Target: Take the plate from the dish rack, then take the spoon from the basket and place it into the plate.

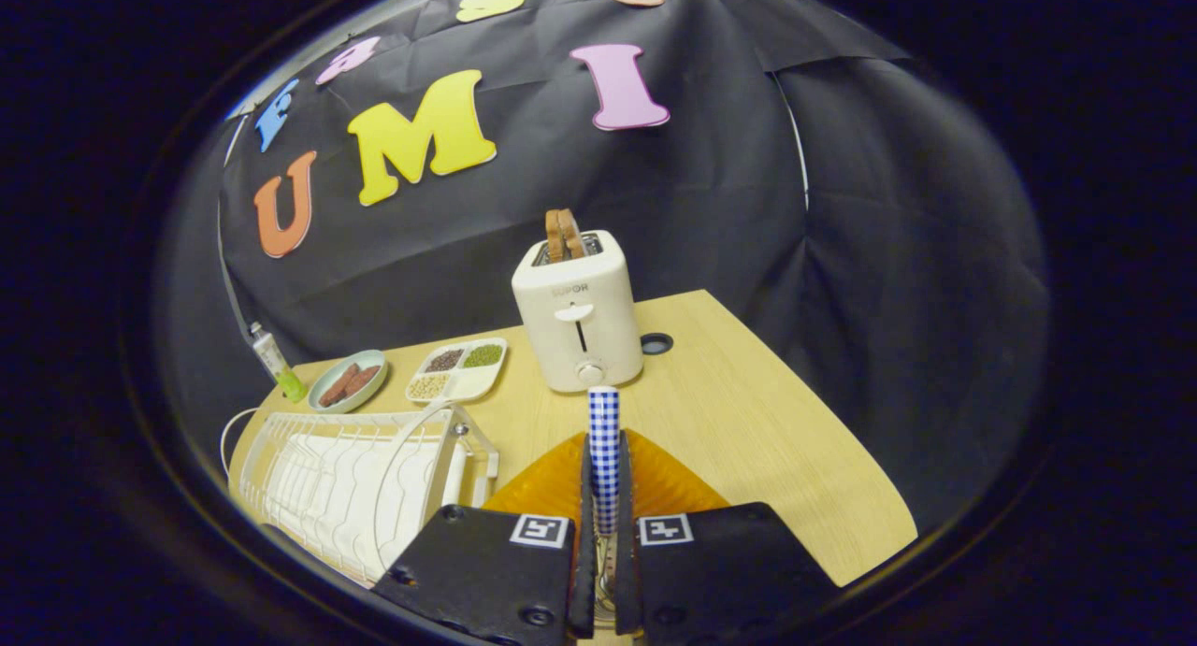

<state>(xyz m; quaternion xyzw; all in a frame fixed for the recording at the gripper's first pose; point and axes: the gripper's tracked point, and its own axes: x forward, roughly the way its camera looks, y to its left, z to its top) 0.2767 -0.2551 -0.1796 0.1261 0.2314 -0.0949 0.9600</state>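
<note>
Gripper (605, 534) fingers clamped together on spoon (604, 450): slim handle, blue-white check pattern, standing upright between them. Orange ribbed plate (547, 482) below, on pale wood-grain surface (748, 422). White wire dish rack (346, 487) at 9 o'clock of gripper. At 12 o'clock beyond spoon: cream boxy toaster (578, 314), bread slices in slot. Oval dish (349, 380) and divided tray (458, 370) at 11 o'clock.

Spoon (604, 445): blue-and-white checked handle stands upright between my tool's (604, 534) fingers, both pressing it; bowl end hidden below. Plate (552, 482): amber, ribbed, lies flat on the tabletop (748, 440) just under and beyond the fingers. Dish rack (355, 482): white wire, beside the plate on the left.
</note>
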